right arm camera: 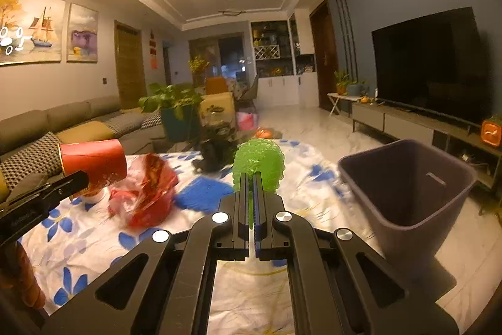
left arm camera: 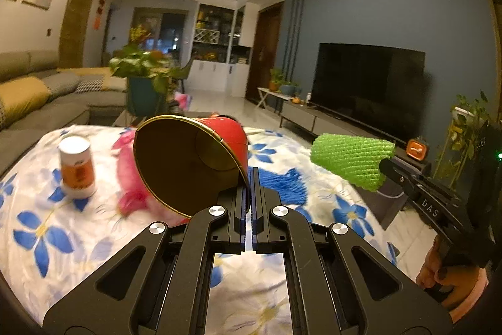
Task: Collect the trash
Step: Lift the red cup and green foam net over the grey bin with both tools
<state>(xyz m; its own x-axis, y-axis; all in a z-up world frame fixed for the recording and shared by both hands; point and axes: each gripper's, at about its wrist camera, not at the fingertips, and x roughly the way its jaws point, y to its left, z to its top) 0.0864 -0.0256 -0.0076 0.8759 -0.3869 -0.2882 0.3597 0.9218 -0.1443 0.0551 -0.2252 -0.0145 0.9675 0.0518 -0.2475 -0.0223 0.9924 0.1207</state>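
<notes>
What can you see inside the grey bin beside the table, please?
The grey bin shows bare inner walls and a slot in the far wall; no trash is visible. Its floor is hidden behind the near rim, so I cannot rule out something lying at the bottom.

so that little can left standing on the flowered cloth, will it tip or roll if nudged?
The small can stands upright, taller than wide, on soft wrinkled flowered cloth, so a high push probably tips it. Being cylindrical, it would likely roll once down. Weight and contents can't be told.
</notes>
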